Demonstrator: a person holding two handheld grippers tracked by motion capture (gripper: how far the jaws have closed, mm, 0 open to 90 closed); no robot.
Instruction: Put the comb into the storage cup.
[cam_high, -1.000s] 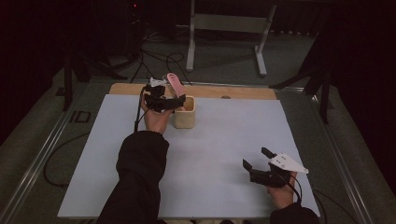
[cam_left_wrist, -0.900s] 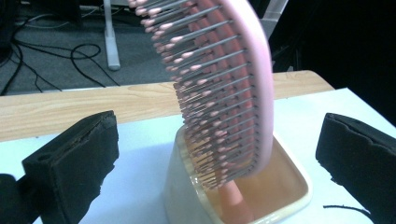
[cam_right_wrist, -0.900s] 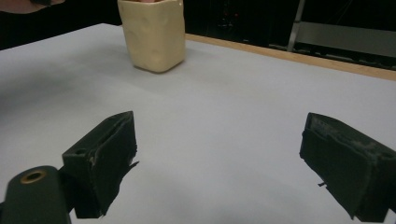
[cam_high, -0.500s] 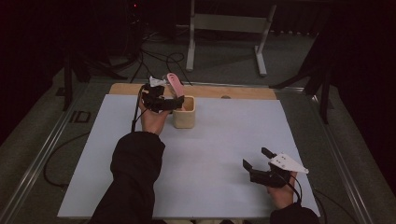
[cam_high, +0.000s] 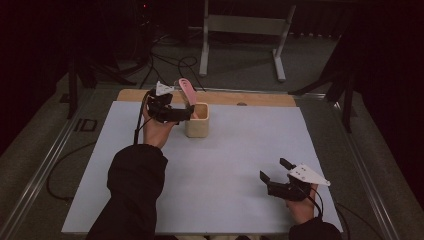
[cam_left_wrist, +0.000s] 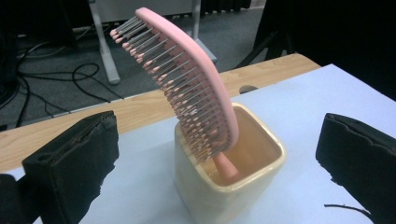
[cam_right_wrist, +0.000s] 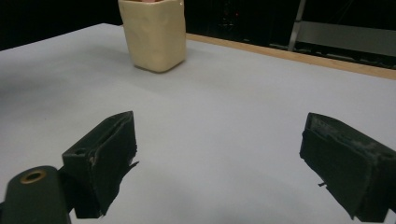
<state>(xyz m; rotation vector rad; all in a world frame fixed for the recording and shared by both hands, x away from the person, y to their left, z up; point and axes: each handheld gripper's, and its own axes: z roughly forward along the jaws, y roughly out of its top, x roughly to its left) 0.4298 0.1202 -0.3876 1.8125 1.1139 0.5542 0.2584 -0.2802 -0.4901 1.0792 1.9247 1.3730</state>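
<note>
Hairbrush: we see the pink hairbrush (cam_left_wrist: 187, 84) standing handle-down in the cream cup (cam_left_wrist: 224, 186), straight ahead of the left claw (cam_left_wrist: 219, 154) and between its 2 jaws, touching neither.
Long axis: it runs steeply up from the cup, and its bristled head leans off to the left jaw's side as that claw sees it.
Left claw: we find its jaws spread wide, 1 on each side of the cup, holding nothing.
Right claw: the right claw (cam_high: 276, 171) also stands spread and empty, low over the white table (cam_high: 240, 150), with the cup (cam_right_wrist: 154, 32) well ahead of it.
Nearer hand: we judge the left; any next grip on the brush falls to it.
</note>
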